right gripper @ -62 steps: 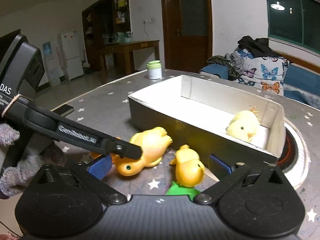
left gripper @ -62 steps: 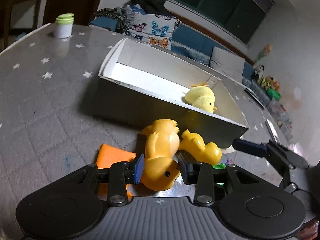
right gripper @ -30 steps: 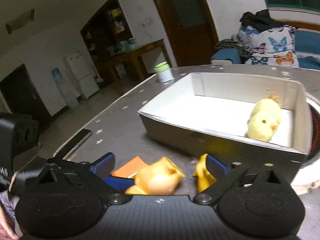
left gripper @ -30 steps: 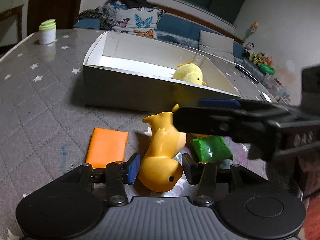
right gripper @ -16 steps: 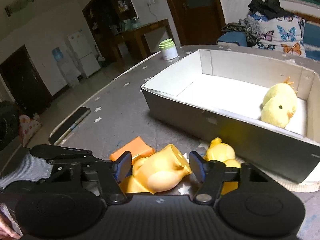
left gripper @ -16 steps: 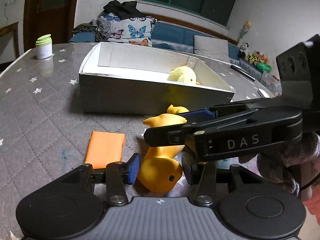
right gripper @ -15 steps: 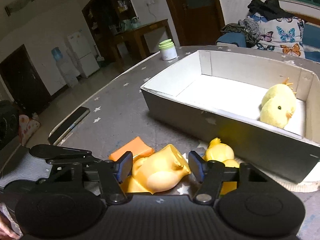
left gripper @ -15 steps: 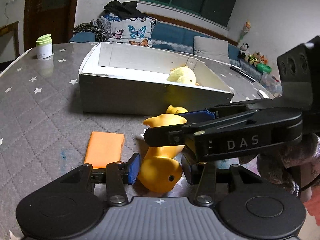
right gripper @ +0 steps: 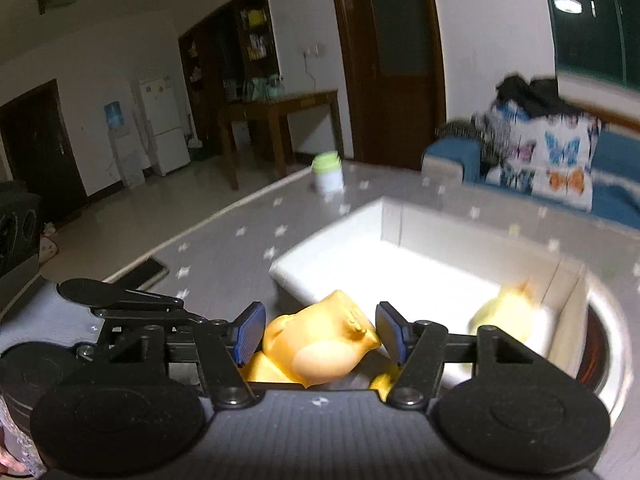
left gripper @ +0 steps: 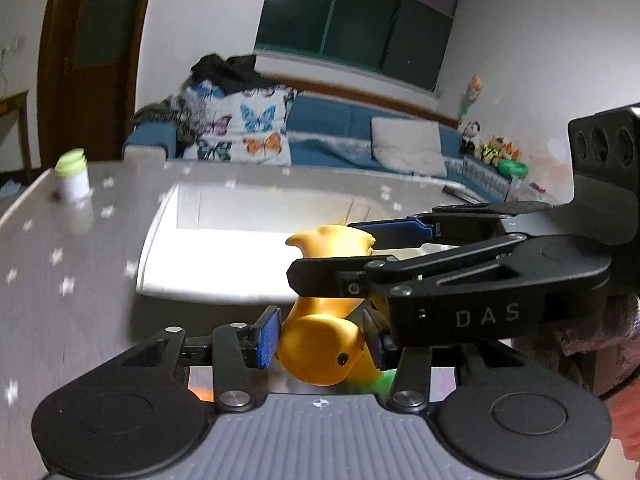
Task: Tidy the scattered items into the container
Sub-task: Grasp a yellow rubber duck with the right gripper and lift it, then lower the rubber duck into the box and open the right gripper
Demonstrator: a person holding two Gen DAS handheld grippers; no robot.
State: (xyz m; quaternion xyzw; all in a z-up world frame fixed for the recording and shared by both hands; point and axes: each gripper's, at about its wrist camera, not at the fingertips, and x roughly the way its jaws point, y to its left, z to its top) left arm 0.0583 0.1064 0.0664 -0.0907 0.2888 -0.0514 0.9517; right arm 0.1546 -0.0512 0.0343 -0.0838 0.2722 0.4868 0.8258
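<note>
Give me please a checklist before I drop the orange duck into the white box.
1. Left gripper holds the orange duck: ok, jaws clamp its head.
2. Right gripper holds it too: ok, jaws press both sides of its body.
3. White box is open, with free floor: ok, its left part is bare.
4. Plush chick is out of the drop spot: ok, it sits at the box's right end.
5. Duck is above the box rim: cannot tell, both views are blurred.
</note>
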